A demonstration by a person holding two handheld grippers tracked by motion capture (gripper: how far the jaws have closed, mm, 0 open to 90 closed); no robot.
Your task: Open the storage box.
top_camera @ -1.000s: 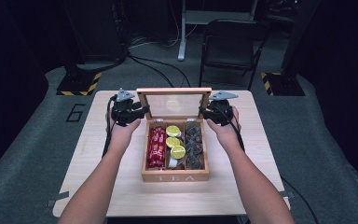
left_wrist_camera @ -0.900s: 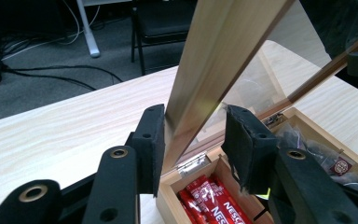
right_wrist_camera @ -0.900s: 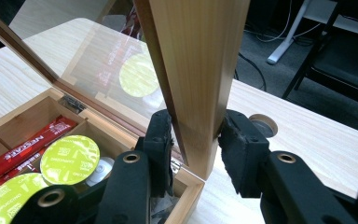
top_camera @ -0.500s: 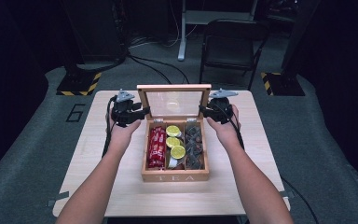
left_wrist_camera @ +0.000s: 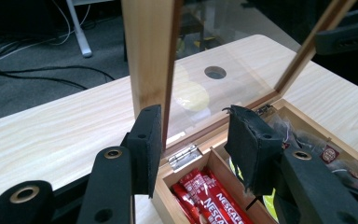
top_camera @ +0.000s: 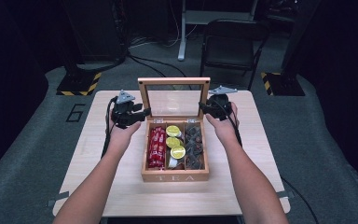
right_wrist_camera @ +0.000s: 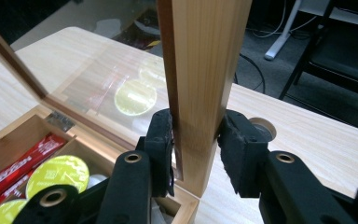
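A: Tea box (top_camera: 175,176) sits mid-tabletop (top_camera: 256,140), glass lid (top_camera: 173,97) upright. Right claw (right_wrist_camera: 195,154) straddles the lid's side rail, pads close on both faces, though a firm pinch can't be confirmed. Left claw (left_wrist_camera: 193,147) is spread: one pad against the opposite rail, the other hanging over the red sachets (left_wrist_camera: 209,196).

B: Risk?

A: Uneven hold. If the right claw moves alone, the lid may twist on its hinges (left_wrist_camera: 185,156) or slip free and drop shut onto the left claw's inner pad.

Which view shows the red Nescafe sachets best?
Left gripper view: the red Nescafe sachets sit close, brand lettering readable. High view shows them whole but small in the box's left compartment; right gripper view catches their ends.
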